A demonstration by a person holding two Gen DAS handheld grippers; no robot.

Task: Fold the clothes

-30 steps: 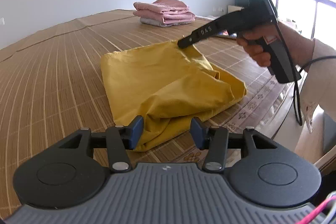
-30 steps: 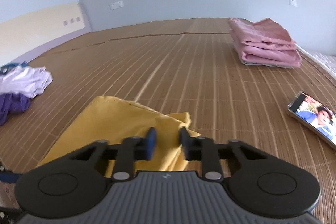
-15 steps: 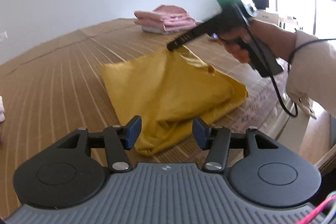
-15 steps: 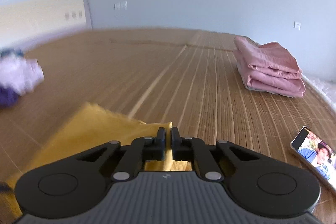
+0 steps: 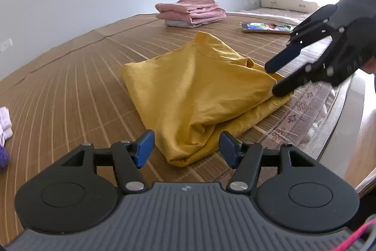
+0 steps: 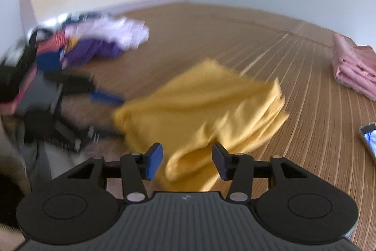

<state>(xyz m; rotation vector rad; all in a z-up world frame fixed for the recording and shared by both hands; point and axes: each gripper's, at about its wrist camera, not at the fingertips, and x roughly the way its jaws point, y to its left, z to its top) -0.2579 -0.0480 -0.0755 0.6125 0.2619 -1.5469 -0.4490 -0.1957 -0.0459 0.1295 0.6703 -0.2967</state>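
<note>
Fingers on both of your grippers stand wide apart and grip nothing. Your left gripper (image 5: 186,148) hovers low over the bamboo mat (image 5: 70,95), its blue pads (image 5: 143,148) framing the near folded corner of the yellow garment (image 5: 195,88) without touching it, which looks like a lineup for pinching that corner. Your right gripper (image 5: 282,75), seen from the left wrist camera, reaches in from the right with its two black fingers (image 5: 282,60) spread around the cloth's right edge; the lower one seems to rest against the fabric there, though contact is hard to confirm.

From the right wrist camera the picture is blurred by motion. Its blue pads (image 6: 154,161) bracket a hanging lobe of the yellow garment (image 6: 206,105), likely a sleeve or loose fold, suggesting that you mean to tuck or lift that part.

That garment lies partly folded and bunched near the mat's front edge, close to you, probably so both hands reach it easily. A folded pink stack (image 5: 190,11) sits well apart at the far side, apparently finished pieces set out of the way. A phone (image 5: 266,27) lies face up to the right beyond the cloth. A heap of unfolded purple and white clothes (image 6: 101,39) waits on the left, blurred, seemingly the pile yet to be folded
</note>
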